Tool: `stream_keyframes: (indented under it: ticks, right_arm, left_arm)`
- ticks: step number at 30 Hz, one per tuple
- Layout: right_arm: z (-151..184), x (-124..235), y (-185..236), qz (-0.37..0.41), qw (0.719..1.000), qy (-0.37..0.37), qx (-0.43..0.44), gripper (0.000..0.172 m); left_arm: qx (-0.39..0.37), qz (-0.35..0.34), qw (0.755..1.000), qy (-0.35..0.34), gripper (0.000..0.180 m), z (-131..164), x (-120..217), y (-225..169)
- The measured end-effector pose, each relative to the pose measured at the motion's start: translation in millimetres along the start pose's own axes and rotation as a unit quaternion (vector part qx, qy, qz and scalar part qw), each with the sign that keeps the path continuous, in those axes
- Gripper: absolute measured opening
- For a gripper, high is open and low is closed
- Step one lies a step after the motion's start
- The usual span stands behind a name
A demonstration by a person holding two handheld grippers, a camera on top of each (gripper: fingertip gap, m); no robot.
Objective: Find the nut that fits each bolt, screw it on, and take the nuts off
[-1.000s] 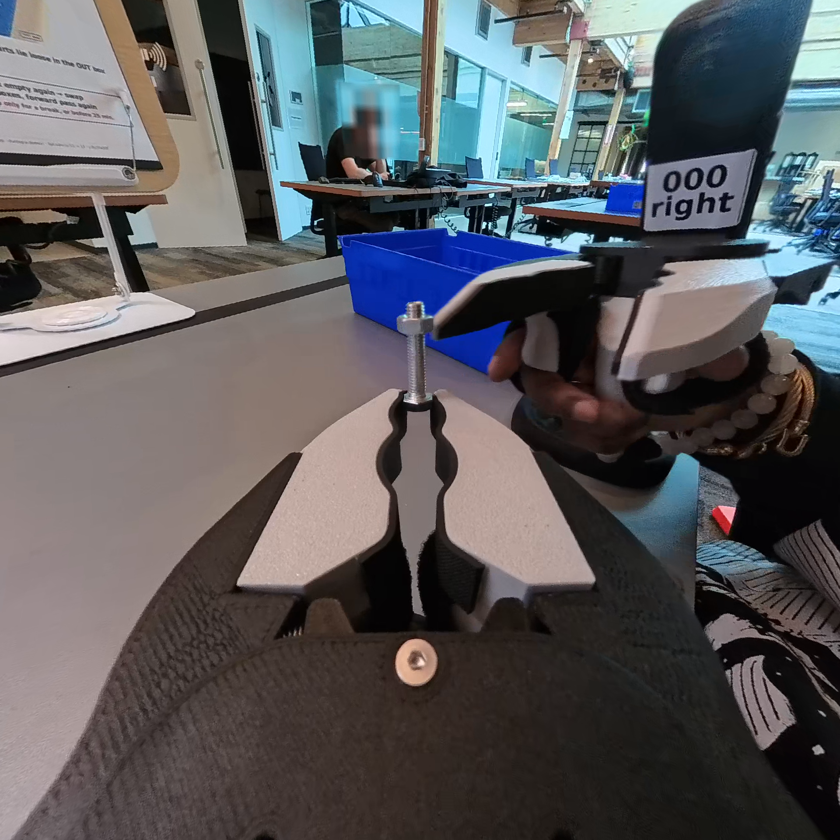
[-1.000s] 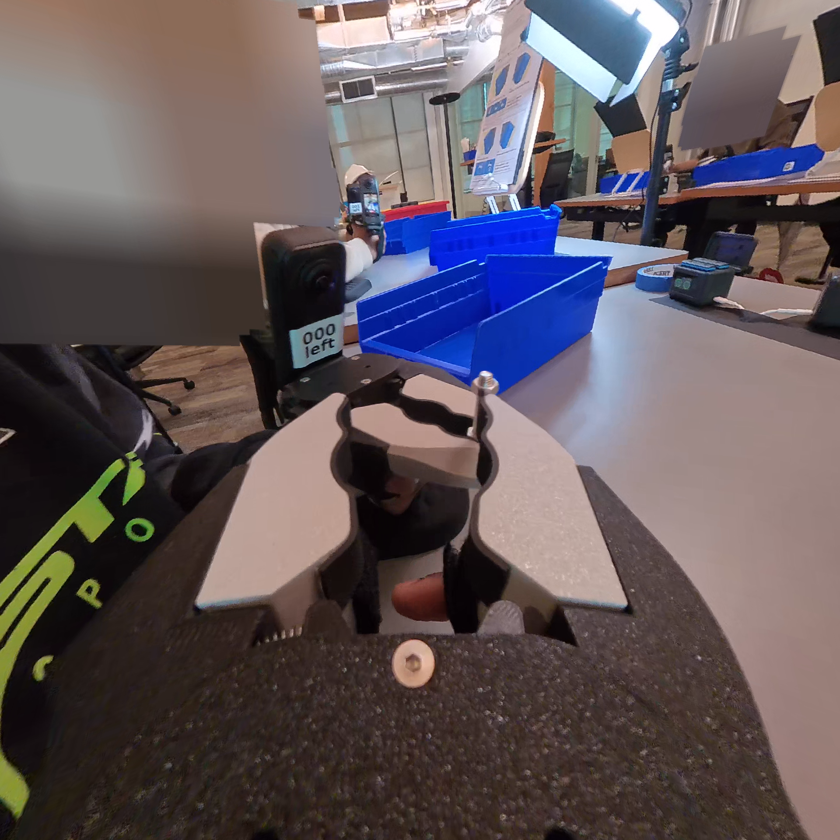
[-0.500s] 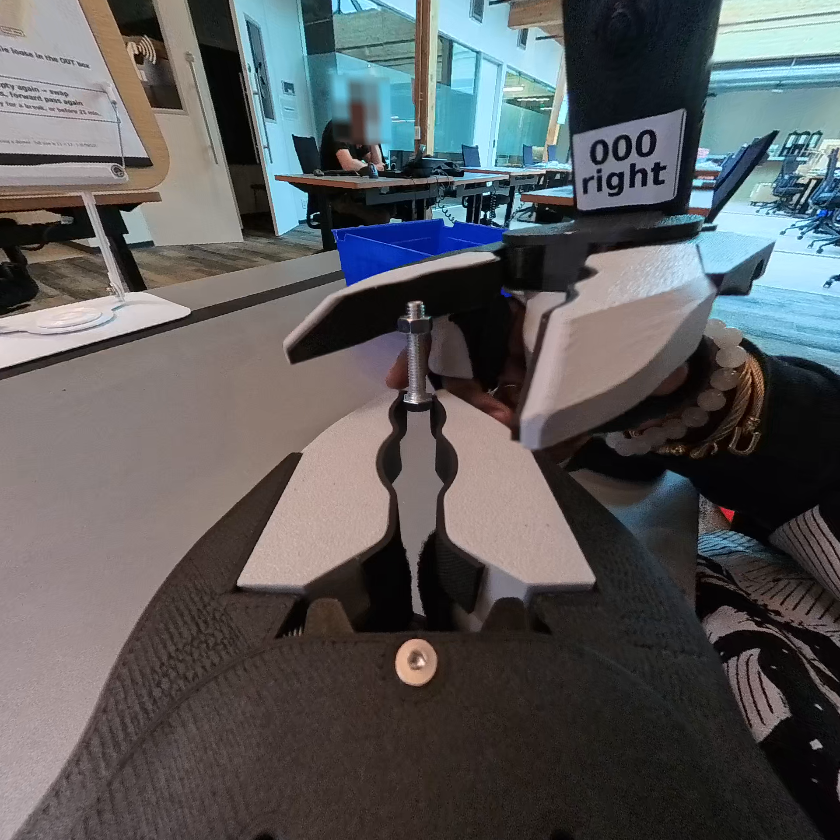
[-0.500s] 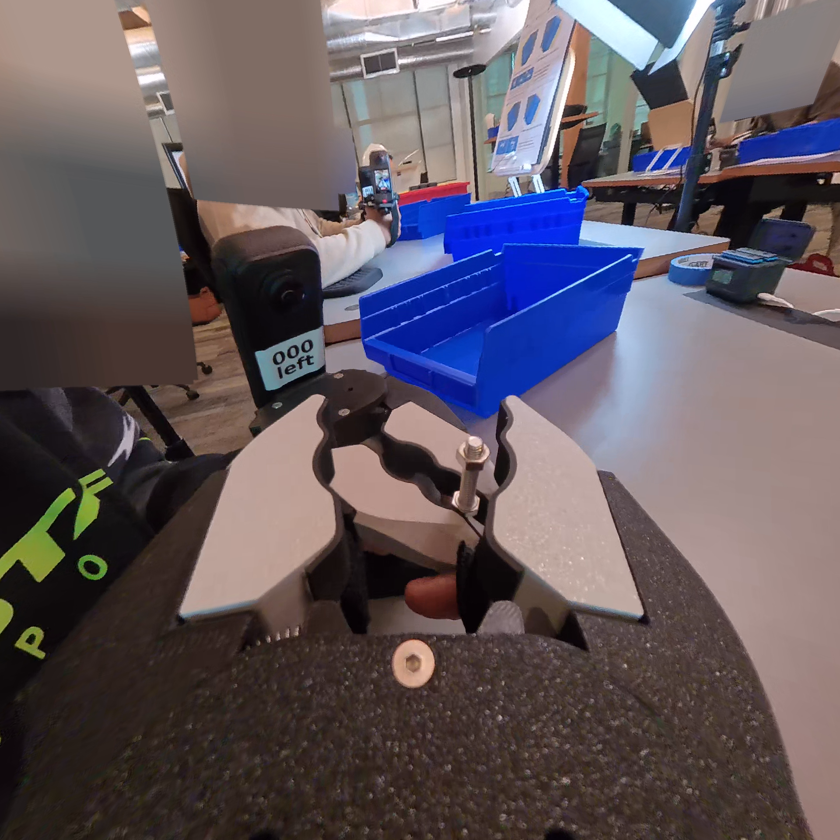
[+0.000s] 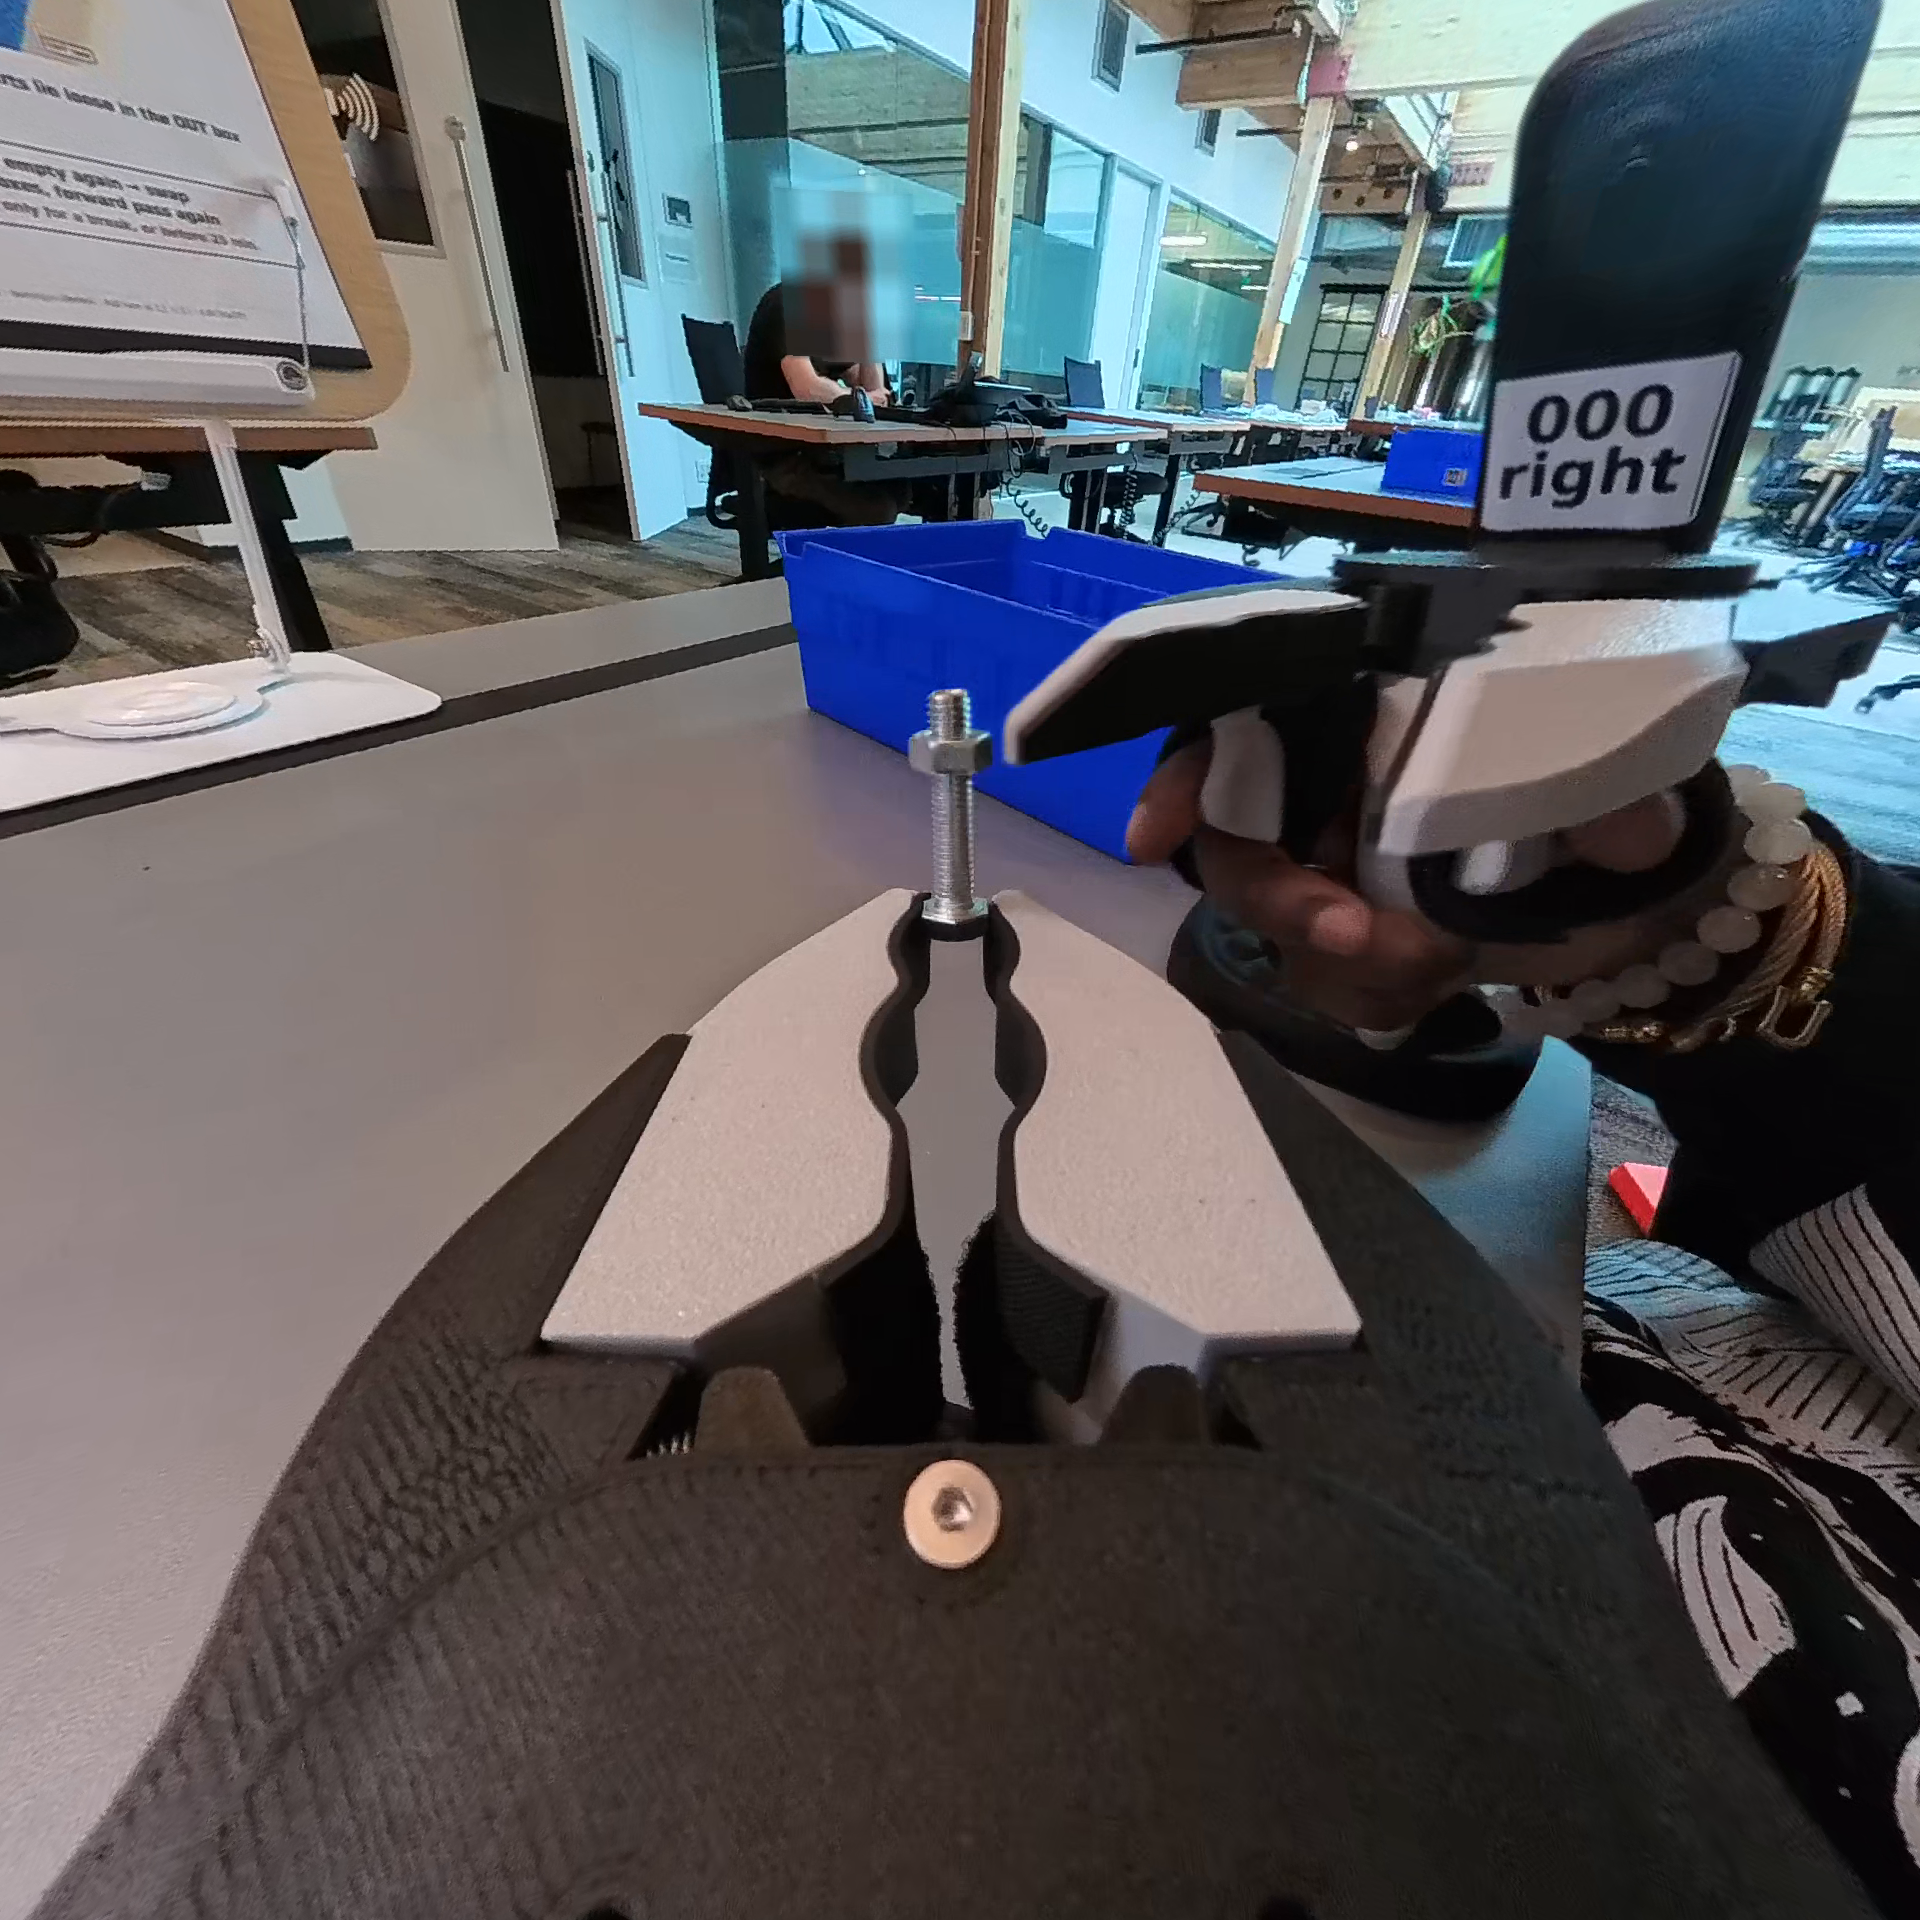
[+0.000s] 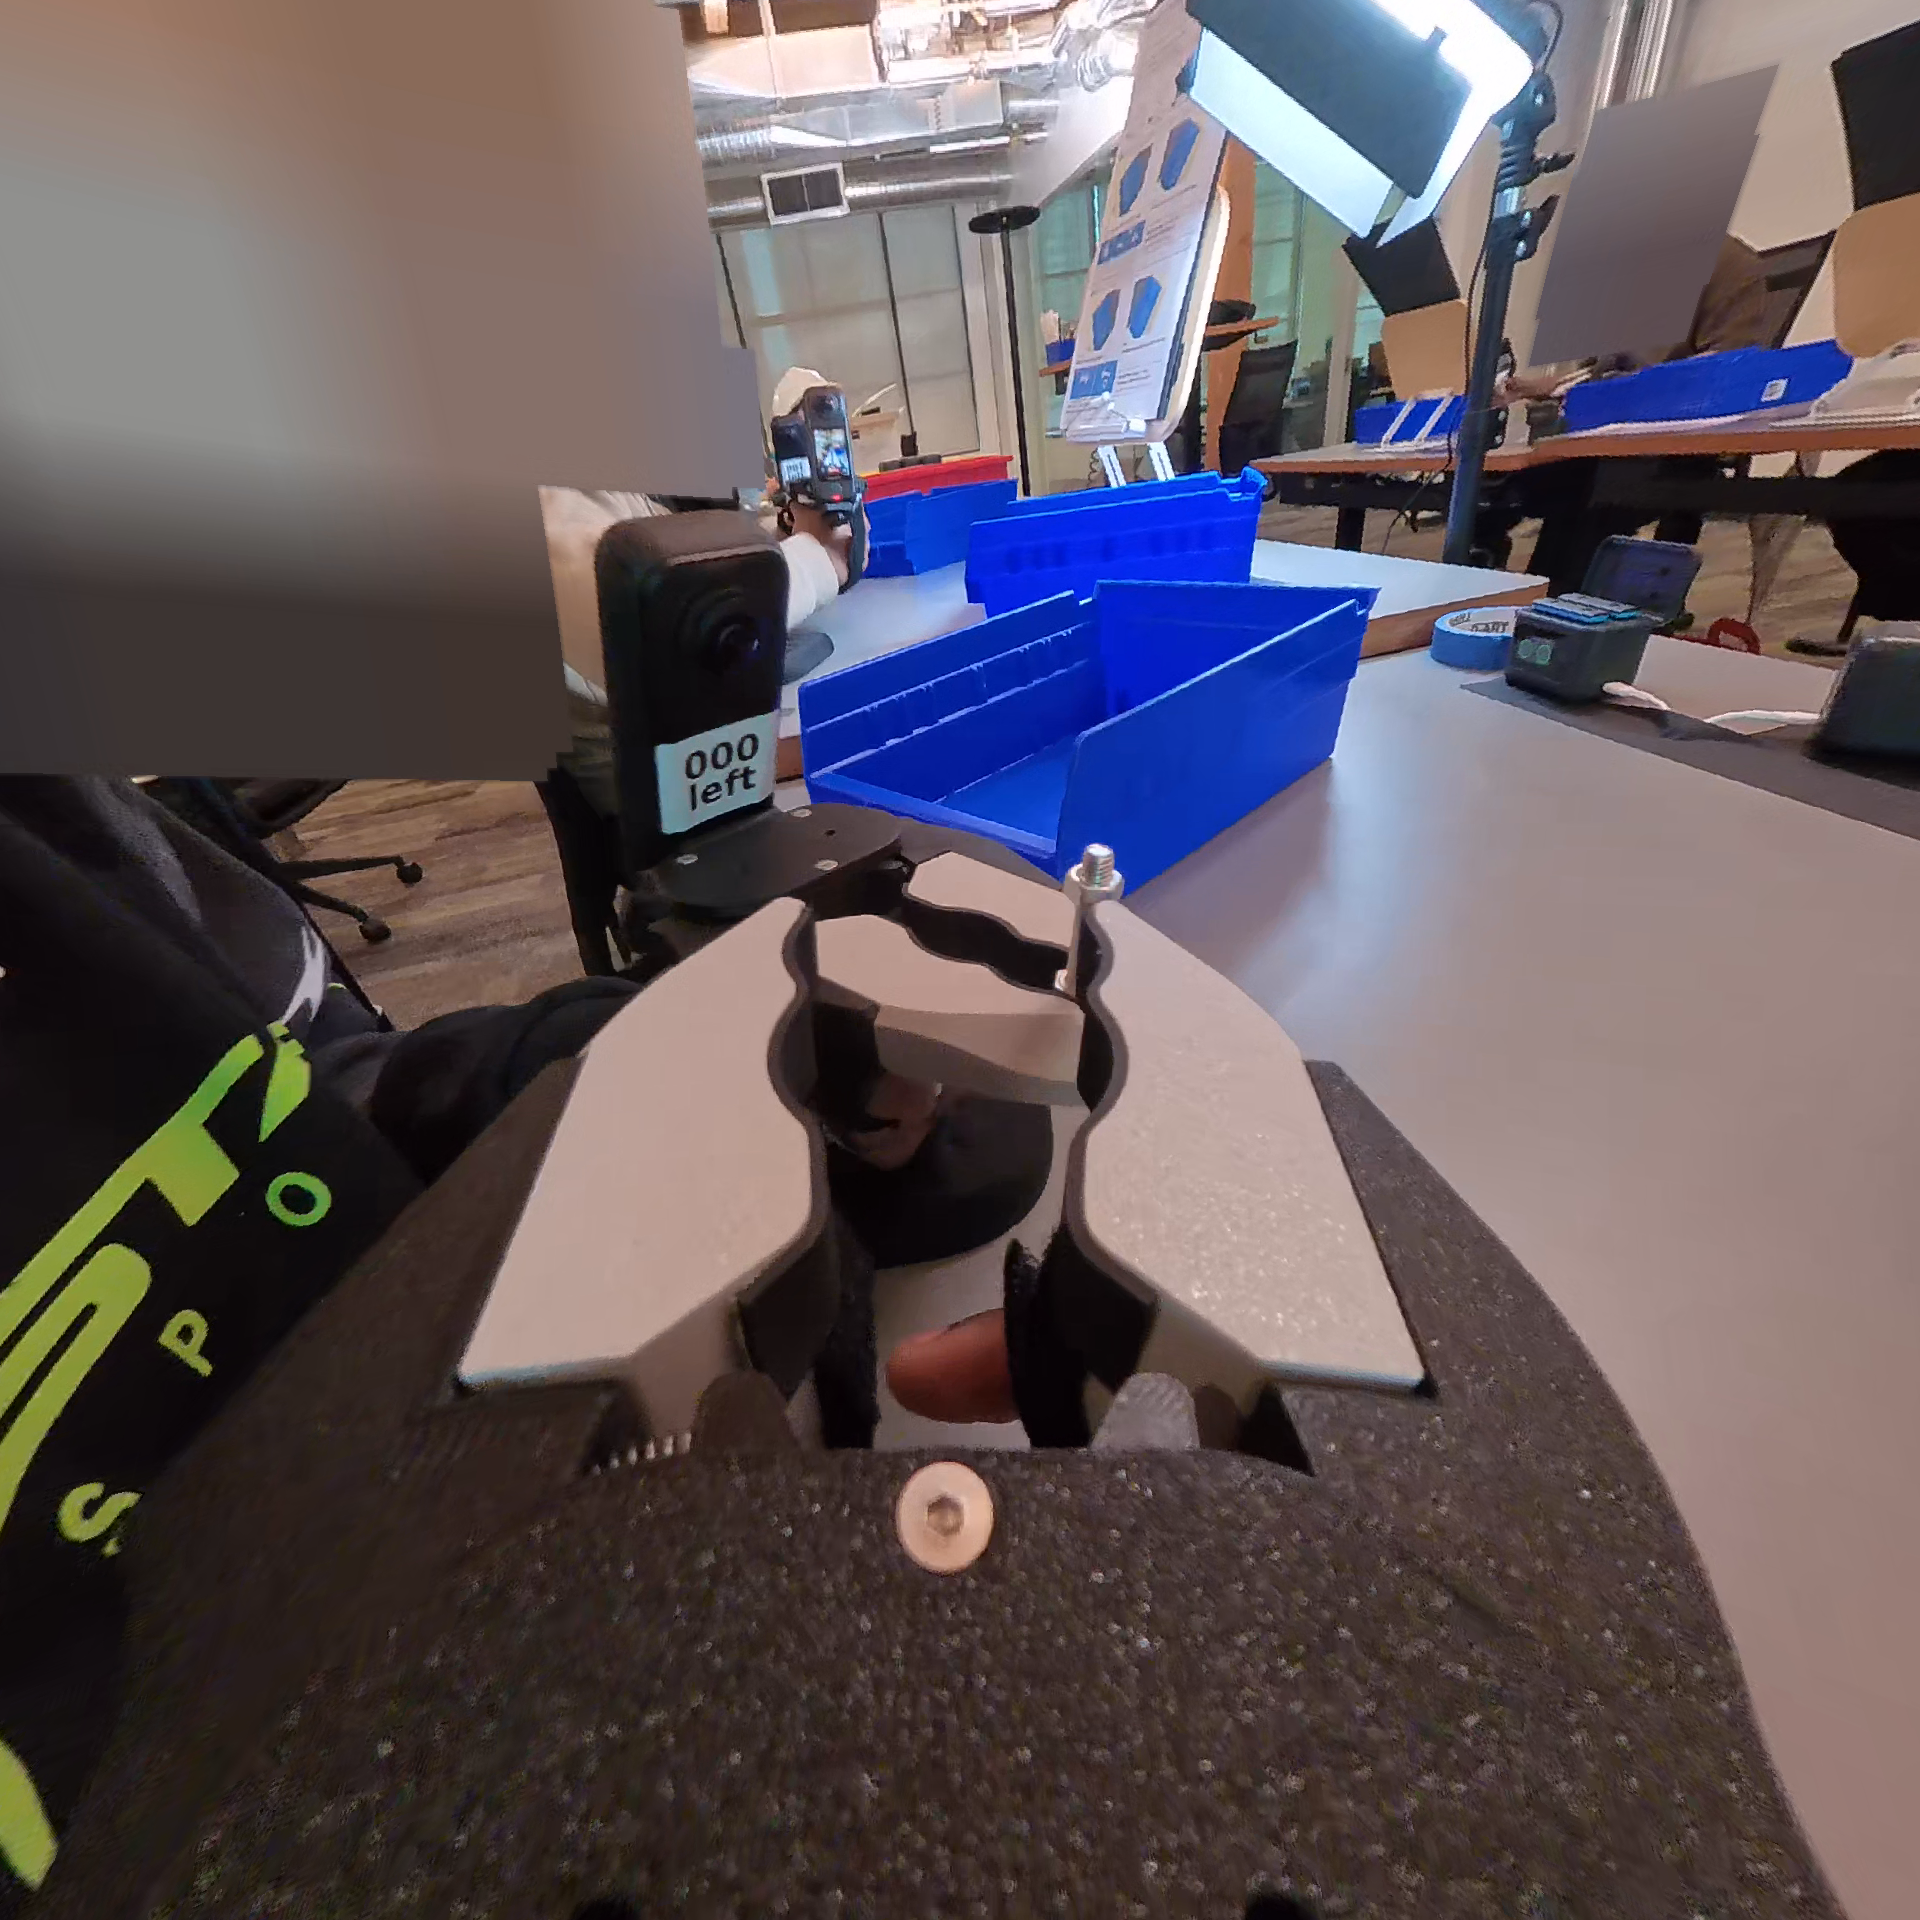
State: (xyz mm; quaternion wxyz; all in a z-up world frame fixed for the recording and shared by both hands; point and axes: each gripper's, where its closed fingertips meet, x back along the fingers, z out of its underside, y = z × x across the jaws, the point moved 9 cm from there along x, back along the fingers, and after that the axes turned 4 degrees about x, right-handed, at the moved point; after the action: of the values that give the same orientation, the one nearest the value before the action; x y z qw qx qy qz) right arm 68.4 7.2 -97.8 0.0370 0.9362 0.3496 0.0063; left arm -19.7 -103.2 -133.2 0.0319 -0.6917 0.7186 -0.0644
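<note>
Steel bolt (image 5: 952, 831) upright, left tongs (image 5: 954, 914) clamping it

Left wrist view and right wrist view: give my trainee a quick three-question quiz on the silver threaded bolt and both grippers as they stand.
1. True or false: the left gripper clamps the silver threaded bolt by its hex head, shaft upright.
2. Where does the small silver hex nut sit on the bolt?
A. against the head
B. near the top, threads showing above it
C. off the bolt, on the grey table
3. Fill in: the right gripper's jaws are ____, gripping nothing.

Key: 1 true; 2 B; 3 open.
</note>
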Motion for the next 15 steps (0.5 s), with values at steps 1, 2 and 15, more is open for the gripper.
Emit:
stream_keyframes:
  ticks: [1,2,15]
  right_arm:
    - [-0.3,3.1,0.1,0.003,1.0,-0.006,-0.002,0.046]
    - [-0.7,5.3,-0.9,0.008,1.0,-0.012,-0.004,0.046]
    - [-0.6,-35.0,-9.5,-0.022,1.0,0.019,-0.011,0.059]
  left_arm:
    - [-0.001,0.0,1.0,0.0,0.01,0.0,-0.1,-0.1]
    - [-0.002,0.0,1.0,0.001,0.01,0.1,-0.1,-0.3]
    - [-0.027,0.002,0.999,0.016,0.01,1.6,-3.0,-4.9]
